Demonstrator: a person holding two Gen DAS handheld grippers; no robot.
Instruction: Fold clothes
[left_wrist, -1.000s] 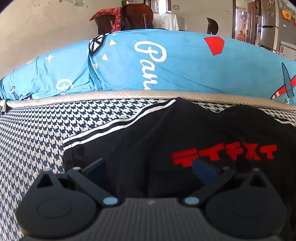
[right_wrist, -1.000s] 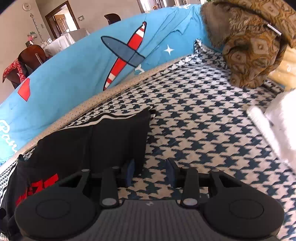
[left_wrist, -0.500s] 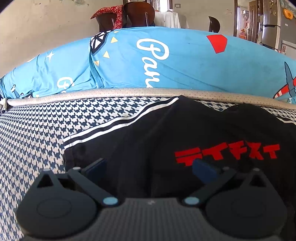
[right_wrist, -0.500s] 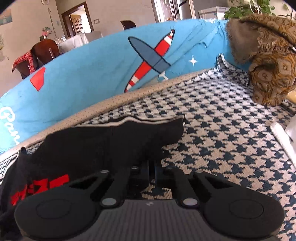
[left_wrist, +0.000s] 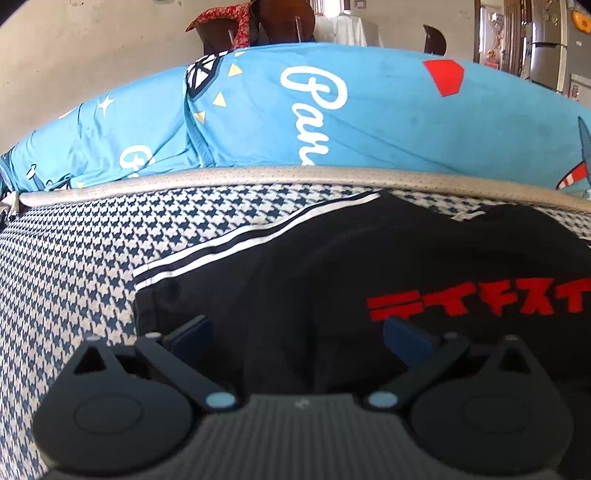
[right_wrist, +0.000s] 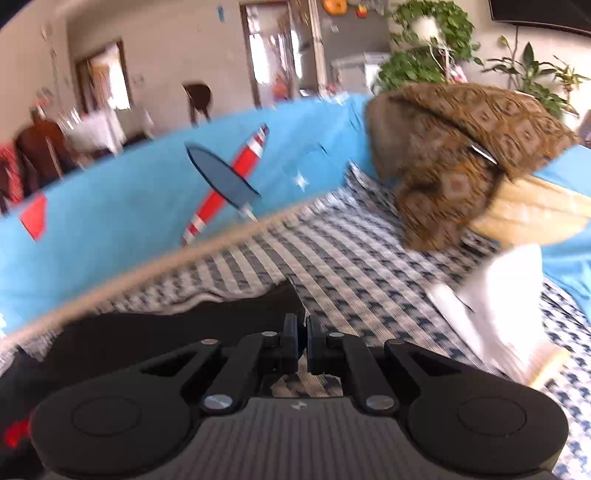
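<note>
On the checked sofa (left_wrist: 74, 258): folding just begun.
Right gripper (right_wrist: 301, 338) pinches the black shirt (left_wrist: 332, 277); left gripper (left_wrist: 299, 338) jaws apart; folds all left.

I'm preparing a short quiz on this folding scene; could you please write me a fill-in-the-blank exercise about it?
1. The lettering on the black garment is ____.
2. The left gripper has its jaws ____.
3. The right gripper is shut on the garment's ____.
4. The sofa cover under the garment has a ____ pattern.

Missing words: red; open; edge; houndstooth
</note>
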